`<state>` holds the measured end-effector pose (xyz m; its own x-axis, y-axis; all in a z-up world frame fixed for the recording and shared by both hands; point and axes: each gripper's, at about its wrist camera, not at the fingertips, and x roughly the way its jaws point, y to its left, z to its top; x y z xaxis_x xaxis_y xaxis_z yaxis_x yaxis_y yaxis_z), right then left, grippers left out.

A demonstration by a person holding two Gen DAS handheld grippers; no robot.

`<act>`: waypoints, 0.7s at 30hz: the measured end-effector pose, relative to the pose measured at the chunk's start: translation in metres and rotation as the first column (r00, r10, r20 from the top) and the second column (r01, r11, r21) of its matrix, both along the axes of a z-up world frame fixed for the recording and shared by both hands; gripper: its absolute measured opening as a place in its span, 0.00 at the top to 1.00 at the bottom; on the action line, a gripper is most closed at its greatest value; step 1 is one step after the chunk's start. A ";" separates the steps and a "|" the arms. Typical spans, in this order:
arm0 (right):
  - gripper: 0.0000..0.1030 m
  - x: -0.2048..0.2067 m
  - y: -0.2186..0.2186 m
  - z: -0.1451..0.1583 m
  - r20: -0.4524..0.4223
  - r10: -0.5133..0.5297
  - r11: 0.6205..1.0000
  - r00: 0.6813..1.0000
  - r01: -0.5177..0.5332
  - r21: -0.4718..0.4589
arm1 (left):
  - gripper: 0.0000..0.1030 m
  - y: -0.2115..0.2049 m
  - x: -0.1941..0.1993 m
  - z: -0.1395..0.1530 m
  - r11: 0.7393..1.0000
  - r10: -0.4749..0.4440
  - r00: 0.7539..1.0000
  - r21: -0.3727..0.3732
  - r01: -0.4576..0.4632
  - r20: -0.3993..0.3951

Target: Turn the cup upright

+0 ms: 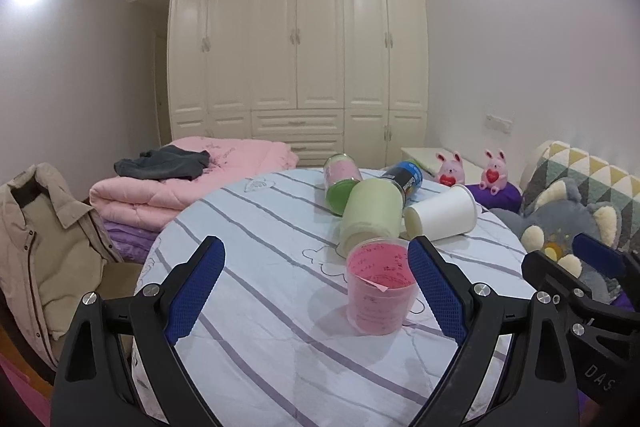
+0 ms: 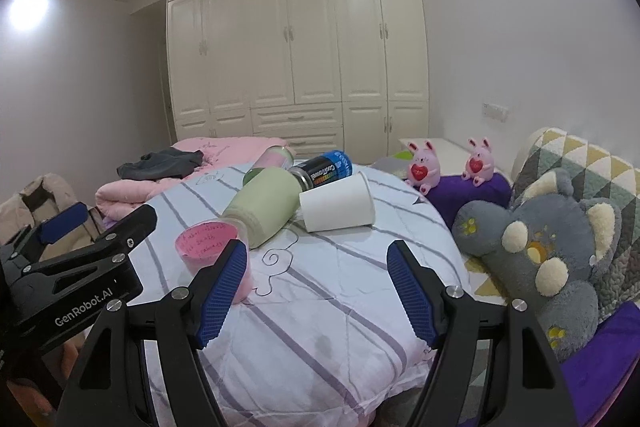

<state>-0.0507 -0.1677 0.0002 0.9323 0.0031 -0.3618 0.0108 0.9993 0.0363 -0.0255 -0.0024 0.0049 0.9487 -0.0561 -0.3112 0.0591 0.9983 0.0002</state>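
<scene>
A pink plastic cup [image 1: 380, 291] stands upright on the striped round table [image 1: 256, 291], just inside my left gripper's right finger [image 1: 436, 291]. My left gripper [image 1: 316, 267] is open and empty. Behind it lie on their sides a pale green cup [image 1: 374, 215], a white paper cup [image 1: 442, 213], a green-and-pink jar [image 1: 340, 183] and a dark blue can [image 1: 406, 179]. In the right wrist view my right gripper [image 2: 316, 271] is open and empty over the table [image 2: 340, 307]. The white cup [image 2: 338, 207], green cup [image 2: 264, 211] and pink cup [image 2: 212, 247] lie ahead.
A grey plush toy [image 2: 552, 263] and two pink bunny toys [image 2: 422, 167] sit right of the table. Folded pink bedding [image 1: 180, 183] with a dark garment lies behind on the left. A chair with a beige jacket [image 1: 44, 247] stands at the left. Wardrobes fill the back wall.
</scene>
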 end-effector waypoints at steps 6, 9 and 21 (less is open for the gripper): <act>0.22 -0.001 0.006 -0.002 0.011 0.013 1.000 1.000 -0.013 -0.002 | 0.08 0.001 0.002 -0.004 1.000 0.007 1.000 -0.006 -0.007 -0.004; 0.22 -0.001 0.007 -0.002 0.009 0.020 1.000 1.000 -0.020 -0.005 | 0.08 0.001 0.001 -0.003 1.000 0.013 1.000 -0.005 -0.013 0.007; 0.22 -0.002 0.004 -0.003 0.006 0.011 1.000 1.000 -0.011 0.013 | 0.08 0.000 -0.003 -0.003 1.000 0.012 1.000 0.000 -0.012 0.024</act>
<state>-0.0531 -0.1640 -0.0029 0.9344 0.0181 -0.3556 -0.0006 0.9988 0.0494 -0.0287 -0.0021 0.0022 0.9565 -0.0444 -0.2884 0.0470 0.9989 0.0021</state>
